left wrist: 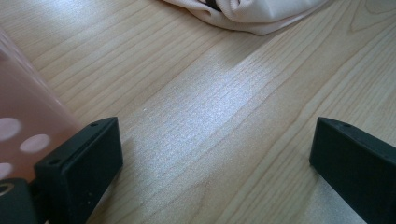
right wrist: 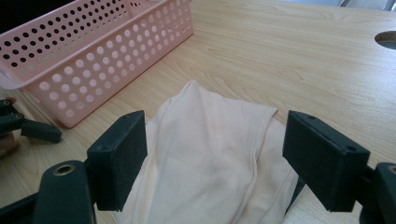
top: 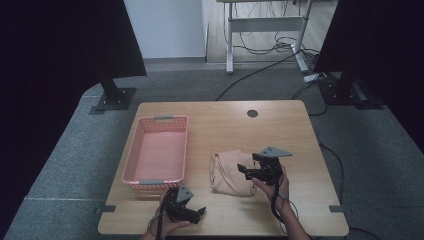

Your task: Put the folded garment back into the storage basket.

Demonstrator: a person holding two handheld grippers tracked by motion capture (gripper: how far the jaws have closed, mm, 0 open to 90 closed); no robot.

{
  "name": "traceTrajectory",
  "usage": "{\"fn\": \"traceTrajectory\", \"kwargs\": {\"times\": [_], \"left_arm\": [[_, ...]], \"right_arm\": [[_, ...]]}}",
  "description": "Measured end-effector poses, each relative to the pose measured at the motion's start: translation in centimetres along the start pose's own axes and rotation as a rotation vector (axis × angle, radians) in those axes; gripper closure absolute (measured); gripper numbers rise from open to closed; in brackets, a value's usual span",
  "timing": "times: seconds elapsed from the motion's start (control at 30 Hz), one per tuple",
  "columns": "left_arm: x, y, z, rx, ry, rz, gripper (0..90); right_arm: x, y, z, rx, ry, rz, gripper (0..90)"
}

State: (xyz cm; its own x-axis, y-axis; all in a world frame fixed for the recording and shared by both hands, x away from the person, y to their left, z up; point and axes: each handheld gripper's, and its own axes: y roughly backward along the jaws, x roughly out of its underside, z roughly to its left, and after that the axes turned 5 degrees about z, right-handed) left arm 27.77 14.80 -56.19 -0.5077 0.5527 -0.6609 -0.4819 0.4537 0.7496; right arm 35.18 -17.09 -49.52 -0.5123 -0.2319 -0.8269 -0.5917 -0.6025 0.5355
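Observation:
A crumpled cream cloth (top: 226,175) lies on the wooden table (top: 280,135), right of centre. My right gripper (top: 248,167) hovers over the cloth's right part with its jaws open. In the right gripper view the cloth (right wrist: 210,149) lies below and between the spread jaws of that gripper (right wrist: 217,140), which holds nothing. My left gripper (top: 196,214) sits near the front edge, by the near right corner of a pink perforated basket (top: 131,157). It is open (left wrist: 217,140) over bare wood, and the cloth's edge (left wrist: 247,14) lies farther ahead.
The basket (right wrist: 107,65) is empty and stands left of the cloth. Its wall (left wrist: 18,112) is close to my left jaw. A round cable hole (top: 252,113) sits near the table's far edge. Beyond the table are dark panels, a desk frame and floor cables.

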Motion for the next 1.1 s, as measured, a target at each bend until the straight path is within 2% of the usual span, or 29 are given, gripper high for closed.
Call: {"fn": "traceTrajectory", "kwargs": {"times": [1.1], "left_arm": [[0.0, 0.0, 0.0, 0.000, 0.000, 0.001, 2.5]], "right_arm": [[-0.4, -1.6, -0.4, -0.003, -0.018, 0.026, 21.8]]}}
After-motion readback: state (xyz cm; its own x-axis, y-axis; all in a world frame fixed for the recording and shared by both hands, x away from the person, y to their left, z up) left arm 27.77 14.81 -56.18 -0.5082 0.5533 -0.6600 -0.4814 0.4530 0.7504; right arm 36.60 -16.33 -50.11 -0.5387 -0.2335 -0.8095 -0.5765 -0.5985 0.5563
